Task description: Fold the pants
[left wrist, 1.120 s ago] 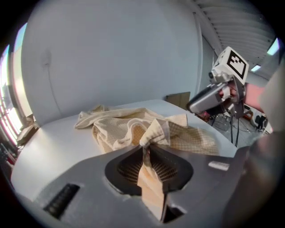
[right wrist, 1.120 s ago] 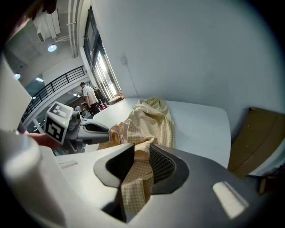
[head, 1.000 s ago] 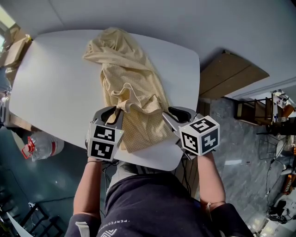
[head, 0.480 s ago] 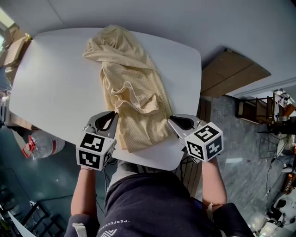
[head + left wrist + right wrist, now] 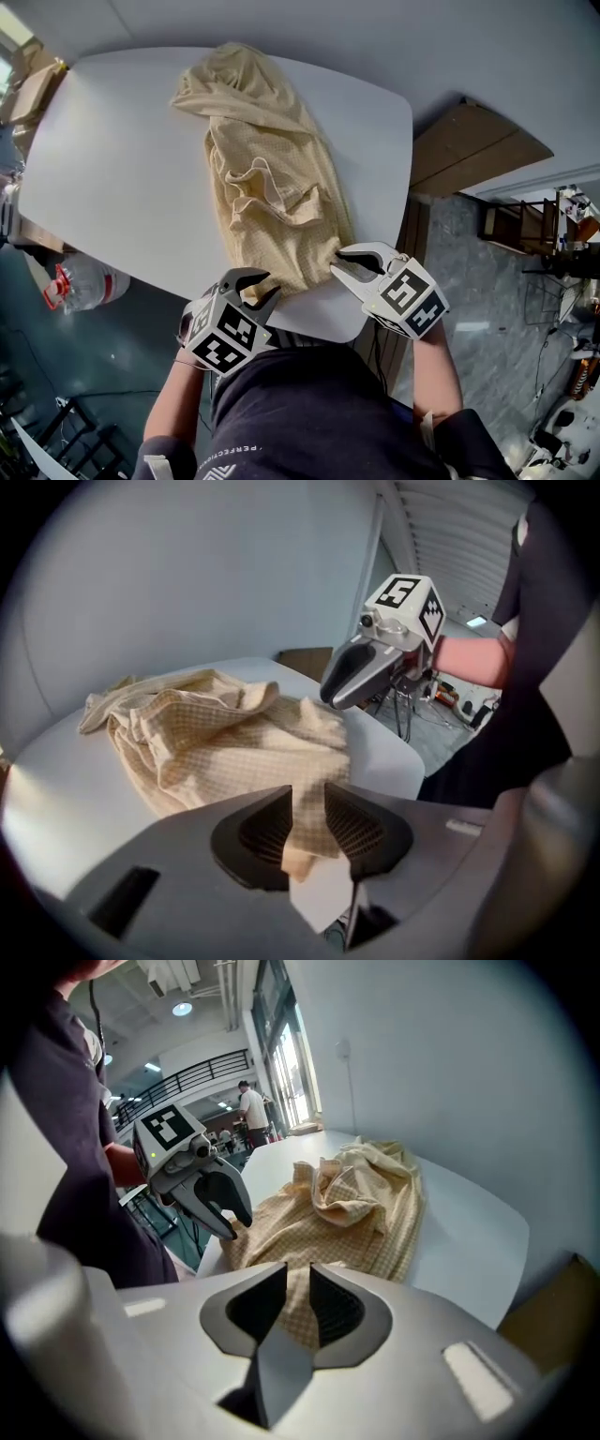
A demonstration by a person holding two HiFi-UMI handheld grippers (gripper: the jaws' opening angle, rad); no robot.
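Observation:
Cream checked pants (image 5: 272,178) lie rumpled lengthwise on the white table (image 5: 112,169), with one end at the near edge. My left gripper (image 5: 265,289) sits at that end's left corner. Its jaws have just been opening and stand apart, with the hem (image 5: 298,855) in the gap and the pads not pressing it. My right gripper (image 5: 336,266) is at the right corner of the same end. Its jaws have just been opening a little and leave a narrow slit, through which checked cloth (image 5: 298,1309) shows. Each gripper sees the other: the right gripper (image 5: 328,697), the left gripper (image 5: 239,1224).
The table's near edge is right under both grippers, with the person's dark torso (image 5: 309,412) behind them. On the floor are a water bottle with a red handle (image 5: 84,286) at left and a wooden board (image 5: 473,150) at right. Cardboard boxes (image 5: 33,94) stand at far left.
Both grippers drew back from the bunched middle of the pants toward the near edge. The left one then swung right to the near left corner. The bunch has dropped flat.

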